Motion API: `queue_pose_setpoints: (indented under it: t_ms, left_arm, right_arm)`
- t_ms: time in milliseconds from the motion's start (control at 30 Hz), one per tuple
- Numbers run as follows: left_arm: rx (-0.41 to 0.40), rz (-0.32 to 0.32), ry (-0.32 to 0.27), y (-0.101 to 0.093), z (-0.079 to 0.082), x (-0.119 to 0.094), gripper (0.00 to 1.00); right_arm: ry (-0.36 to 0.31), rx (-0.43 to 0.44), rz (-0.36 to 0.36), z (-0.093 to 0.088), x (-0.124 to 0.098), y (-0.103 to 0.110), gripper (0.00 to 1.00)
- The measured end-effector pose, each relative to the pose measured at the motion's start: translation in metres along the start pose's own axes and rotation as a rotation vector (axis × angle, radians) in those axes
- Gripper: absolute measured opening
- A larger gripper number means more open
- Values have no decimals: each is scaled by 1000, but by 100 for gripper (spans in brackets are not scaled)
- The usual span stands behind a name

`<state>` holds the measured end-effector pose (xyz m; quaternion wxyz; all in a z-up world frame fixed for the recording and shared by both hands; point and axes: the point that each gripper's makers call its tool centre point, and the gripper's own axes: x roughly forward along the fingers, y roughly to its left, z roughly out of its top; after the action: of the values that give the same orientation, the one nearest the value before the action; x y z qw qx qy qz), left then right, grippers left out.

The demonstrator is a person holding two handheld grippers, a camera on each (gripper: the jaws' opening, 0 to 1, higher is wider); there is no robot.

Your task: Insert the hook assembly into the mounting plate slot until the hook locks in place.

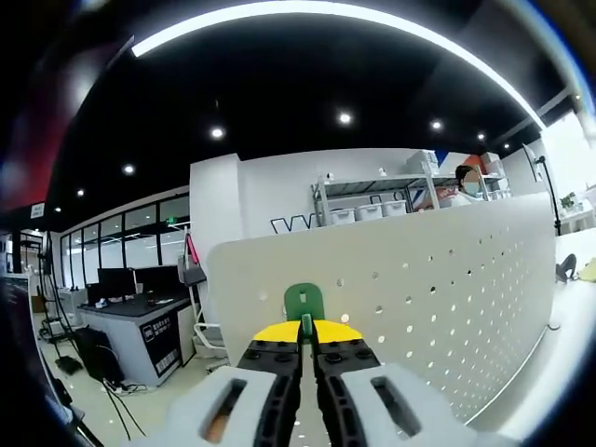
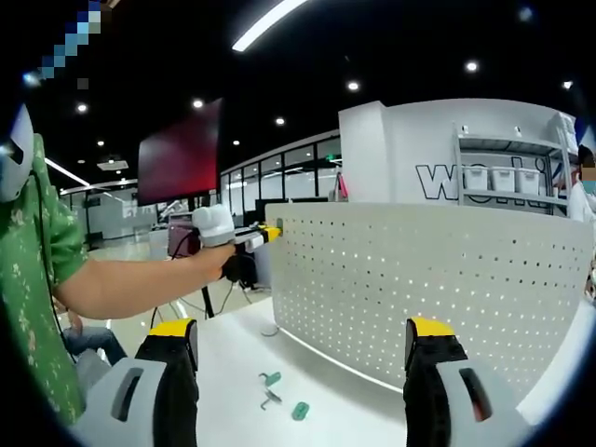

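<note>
In the left gripper view my left gripper point(image 1: 305, 328) is shut on a small green hook piece point(image 1: 304, 301), held right at the top edge of the white perforated mounting plate point(image 1: 447, 279). The right gripper view has that gripper point(image 2: 270, 233) at the upper left corner of the upright plate point(image 2: 419, 279), carried by a person's arm. My right gripper point(image 2: 301, 340) stands wide open with nothing between its yellow-tipped jaws. Below it on the white table point(image 2: 233, 345) lie two green hook parts point(image 2: 270, 378) point(image 2: 300, 410) and a small grey metal hook point(image 2: 270, 399).
A person in a green shirt point(image 2: 37, 279) stands at the left. Behind the plate are metal shelves with white bins point(image 2: 507, 177) and a person point(image 1: 466, 184). Office desks with monitors point(image 1: 130, 284) and floor cables lie beyond the table's left side.
</note>
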<state>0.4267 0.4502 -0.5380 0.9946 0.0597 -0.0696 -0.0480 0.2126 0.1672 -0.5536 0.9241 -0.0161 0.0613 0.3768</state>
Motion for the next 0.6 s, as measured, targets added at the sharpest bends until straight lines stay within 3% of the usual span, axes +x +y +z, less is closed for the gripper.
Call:
queue_pose_setpoints:
  t_ms: [600]
  left_arm:
    - [-49, -8, -9, -3, 2, -7, 18]
  right_arm:
    - [-1, -5, 13, 1, 2, 5, 94]
